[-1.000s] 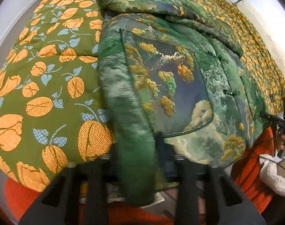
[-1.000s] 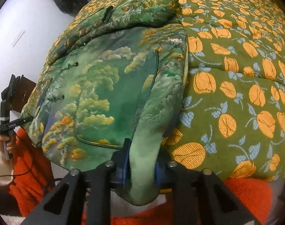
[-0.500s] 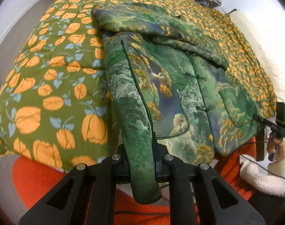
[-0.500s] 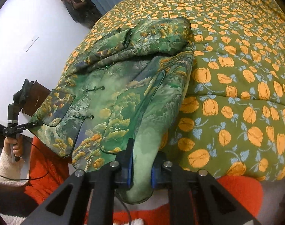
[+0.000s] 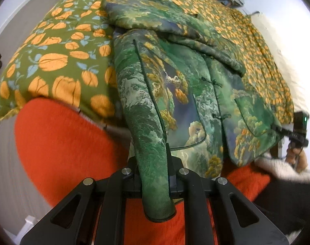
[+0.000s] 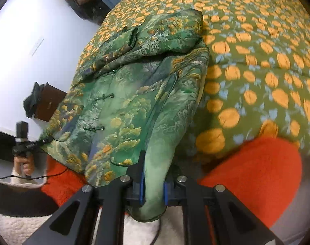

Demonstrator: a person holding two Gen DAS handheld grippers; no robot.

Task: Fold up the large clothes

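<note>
A large green brocade jacket [image 5: 197, 94] is laid front-up on a bed quilt [image 5: 59, 61] printed with orange fruit, its lower part hanging off the near edge of the bed, above an orange-red fleece surface [image 5: 59, 138] (what that surface belongs to cannot be told). Both lower corners of the hem are held: the left gripper [image 5: 157, 175] is pinched on a thick roll of the hem at one side, and the right gripper [image 6: 152, 183] is pinched on the matching corner at the other, cloth being squeezed between blue pads [image 6: 142, 185] there. In both wrist views the jaws are pressed in against padded fabric rather than against each other. The sleeves [image 5: 167, 22] appear already folded across the chest near the collar, and the knot buttons [image 5: 214, 82] are fastened down the front. The step in hand is therefore judged to be the lengthwise fold, with the hem taken up so that it can be carried toward the collar. For the next move, both corners would need to be lifted together and level, moved forward over the body, and set down near the shoulders with the edges aligned. Since the jacket is thick and quilted, a springy, bulky fold is to be expected, and uneven travel of the two grippers would likely skew it.
</note>
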